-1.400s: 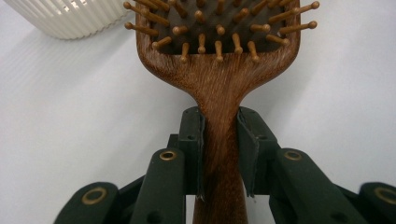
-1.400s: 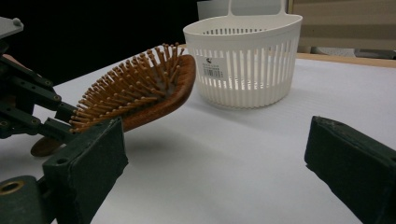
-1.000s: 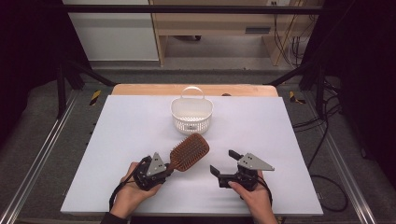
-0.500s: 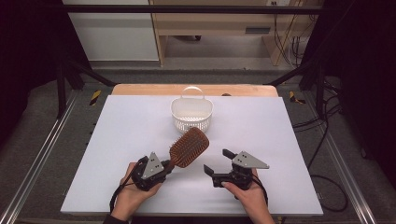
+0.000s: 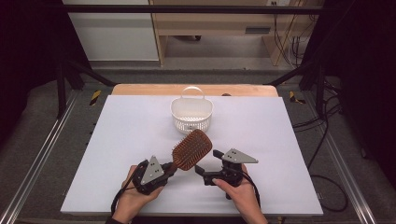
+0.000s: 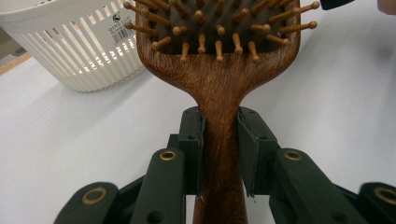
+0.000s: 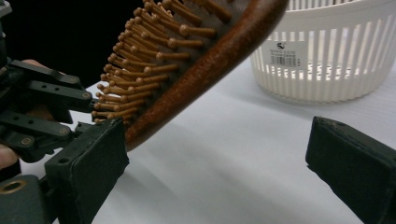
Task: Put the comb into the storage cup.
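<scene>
A brown wooden paddle hairbrush (image 5: 192,149) is held up off the white table, with its bristled head tilted toward the right gripper. My left gripper (image 5: 169,169) is shut on its handle, and in the left gripper view both pads (image 6: 196,140) press the handle (image 6: 219,154) from either side. My right gripper (image 5: 208,161) is open just right of the brush head. In the right gripper view the head's rim (image 7: 187,88) hangs over the left pad (image 7: 102,158), close to it, while the right pad (image 7: 348,158) stands well apart.
A white slotted plastic basket (image 5: 192,114) with a loop handle stands at the back middle of the table (image 5: 280,140), a short way behind the brush. It also appears behind the brush as the basket (image 7: 327,60) and the basket (image 6: 74,51). The table's wooden edge (image 5: 140,89) runs behind it.
My right gripper has moved left, closing in on the brush head. The left gripper and the brush have barely shifted.
</scene>
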Demonstrator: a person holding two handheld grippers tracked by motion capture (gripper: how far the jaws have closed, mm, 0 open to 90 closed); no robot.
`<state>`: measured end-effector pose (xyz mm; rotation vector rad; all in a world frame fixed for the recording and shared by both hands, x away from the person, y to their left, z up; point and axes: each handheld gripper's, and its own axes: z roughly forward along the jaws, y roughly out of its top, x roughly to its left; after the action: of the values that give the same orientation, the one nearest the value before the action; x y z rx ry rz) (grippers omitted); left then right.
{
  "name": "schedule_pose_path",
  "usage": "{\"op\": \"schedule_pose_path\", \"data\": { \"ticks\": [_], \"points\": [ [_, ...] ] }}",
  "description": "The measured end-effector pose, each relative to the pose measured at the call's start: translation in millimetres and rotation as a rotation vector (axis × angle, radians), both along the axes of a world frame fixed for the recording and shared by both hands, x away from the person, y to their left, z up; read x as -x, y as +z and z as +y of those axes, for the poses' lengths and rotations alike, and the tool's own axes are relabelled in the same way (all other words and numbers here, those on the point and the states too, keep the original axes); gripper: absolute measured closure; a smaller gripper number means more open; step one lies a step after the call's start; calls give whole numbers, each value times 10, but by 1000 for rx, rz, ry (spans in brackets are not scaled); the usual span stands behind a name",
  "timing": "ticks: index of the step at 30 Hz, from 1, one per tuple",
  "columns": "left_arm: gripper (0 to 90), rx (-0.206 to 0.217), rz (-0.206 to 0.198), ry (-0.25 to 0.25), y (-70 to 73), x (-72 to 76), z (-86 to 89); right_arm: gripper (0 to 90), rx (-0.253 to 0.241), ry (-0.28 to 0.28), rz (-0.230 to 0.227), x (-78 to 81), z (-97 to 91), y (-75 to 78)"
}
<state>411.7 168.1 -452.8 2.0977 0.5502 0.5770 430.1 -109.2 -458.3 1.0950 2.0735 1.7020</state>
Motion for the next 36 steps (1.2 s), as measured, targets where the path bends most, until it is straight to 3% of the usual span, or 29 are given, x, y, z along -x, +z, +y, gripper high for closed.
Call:
{"op": "schedule_pose_path", "data": {
  "ticks": [11, 21, 36],
  "points": [
    [723, 29, -19, 26, 24, -3, 46, 59, -6, 43, 3, -121, 91, 110],
    [723, 57, -39, 44, 59, -2, 120, 72, -19, 71, 3, -138, 148, 170],
    [722, 47, -48, 42, 48, 10, 122, 85, -38, 100, -18, -154, 178, 263]
  ]
}}
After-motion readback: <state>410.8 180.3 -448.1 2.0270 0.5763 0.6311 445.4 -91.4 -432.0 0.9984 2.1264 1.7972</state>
